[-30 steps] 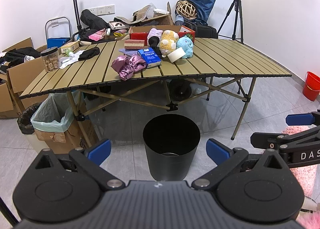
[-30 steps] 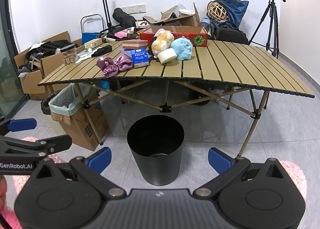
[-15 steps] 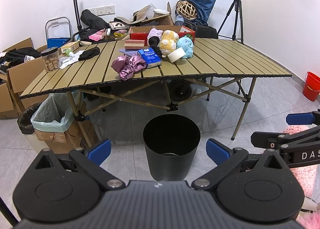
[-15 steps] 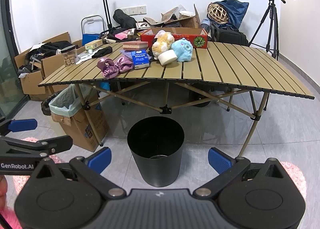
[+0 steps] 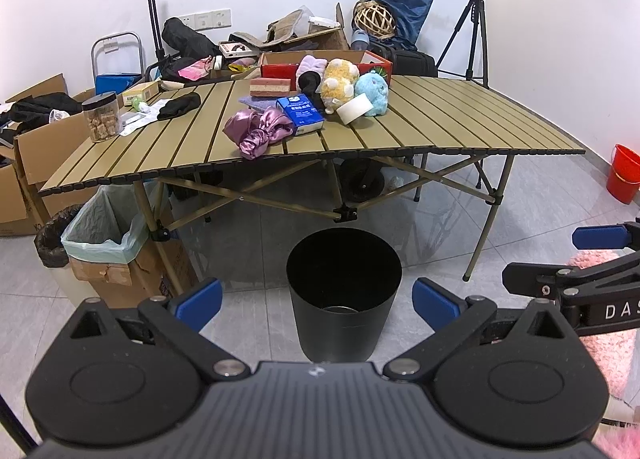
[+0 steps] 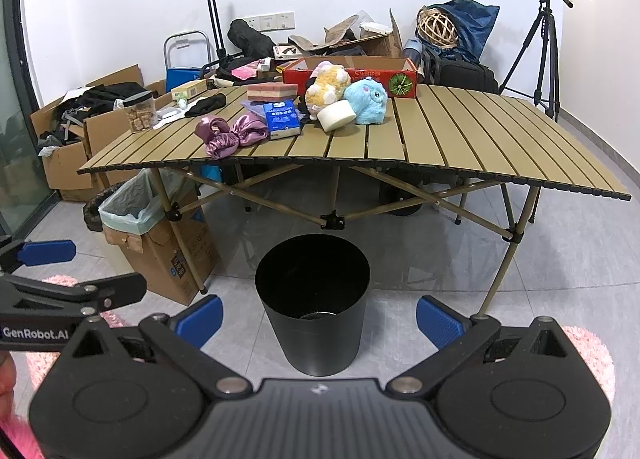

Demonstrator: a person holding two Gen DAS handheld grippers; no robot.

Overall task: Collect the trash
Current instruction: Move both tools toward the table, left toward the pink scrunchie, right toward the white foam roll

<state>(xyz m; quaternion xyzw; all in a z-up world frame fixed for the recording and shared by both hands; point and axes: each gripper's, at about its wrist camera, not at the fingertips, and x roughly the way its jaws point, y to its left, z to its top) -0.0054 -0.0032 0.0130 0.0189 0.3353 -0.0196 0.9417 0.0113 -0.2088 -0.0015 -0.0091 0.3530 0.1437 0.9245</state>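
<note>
A black round bin (image 5: 344, 291) stands on the floor in front of a tan slatted folding table (image 5: 460, 123); it also shows in the right wrist view (image 6: 314, 299). On the table lie purple satin cloth (image 5: 258, 131), a blue box (image 5: 301, 115), a white tape roll (image 5: 352, 108), plush toys (image 5: 340, 83) and a jar (image 5: 102, 117). My left gripper (image 5: 316, 305) is open and empty, low, facing the bin. My right gripper (image 6: 318, 319) is open and empty, beside the left one.
A cardboard box lined with a pale green bag (image 5: 108, 247) stands by the table's left leg. Cardboard boxes and bags pile up at the back and left. A tripod (image 5: 476, 27) stands at back right, a red bucket (image 5: 624, 173) at right. Pink rug (image 6: 584, 343) underfoot.
The right wrist view has shifted very slightly; the scene sits a touch lower than a second ago. The left gripper has not moved. Both stay open.
</note>
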